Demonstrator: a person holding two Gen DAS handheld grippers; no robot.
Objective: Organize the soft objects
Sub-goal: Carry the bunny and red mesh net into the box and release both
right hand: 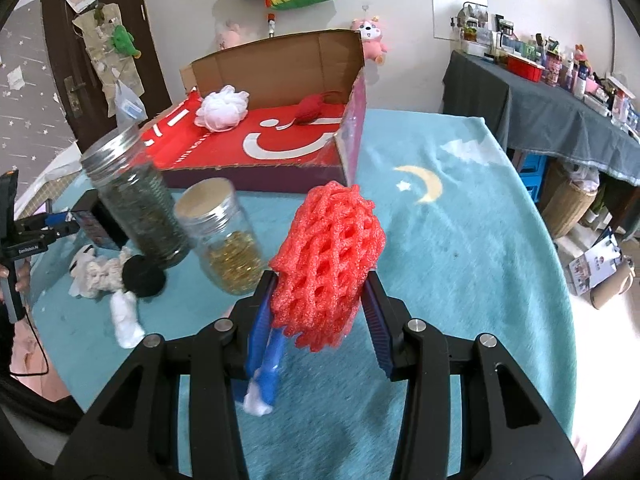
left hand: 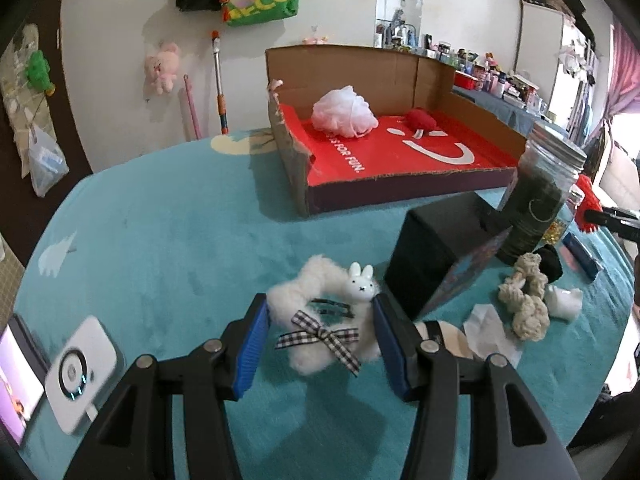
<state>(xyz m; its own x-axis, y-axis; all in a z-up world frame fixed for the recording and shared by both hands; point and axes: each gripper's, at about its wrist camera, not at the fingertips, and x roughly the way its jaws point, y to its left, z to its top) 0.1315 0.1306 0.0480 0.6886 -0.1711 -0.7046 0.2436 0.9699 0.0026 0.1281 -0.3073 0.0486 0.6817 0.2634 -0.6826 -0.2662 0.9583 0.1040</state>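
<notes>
Scrunchie (left hand: 320, 320), white and fluffy with a bunny head and a checked bow, sits between the blue pads of the left gripper (left hand: 318, 344); both pads press its sides, so the jaws are clamped on it above the teal blanket (left hand: 160, 240). At the blanket's left edge lie a white device (left hand: 80, 372) and a phone (left hand: 18, 384). Toward the far edge stands an open cardboard box (left hand: 400, 160) with a red floor, holding a white loofah (left hand: 344, 112) at its left and a red ball (left hand: 420, 120) further right. Just right of the scrunchie is a black box (left hand: 432, 248), then a rope knot (left hand: 524, 300) and a dark jar (left hand: 540, 196) near the right edge. In the right wrist view the dark jar (right hand: 136, 200) and a jar of gold beads (right hand: 228, 236) stand left of the right gripper (right hand: 320, 312), whose jaws are closed on a red foam net (right hand: 328, 264), lifted above the blanket in front of the box's near right corner
</notes>
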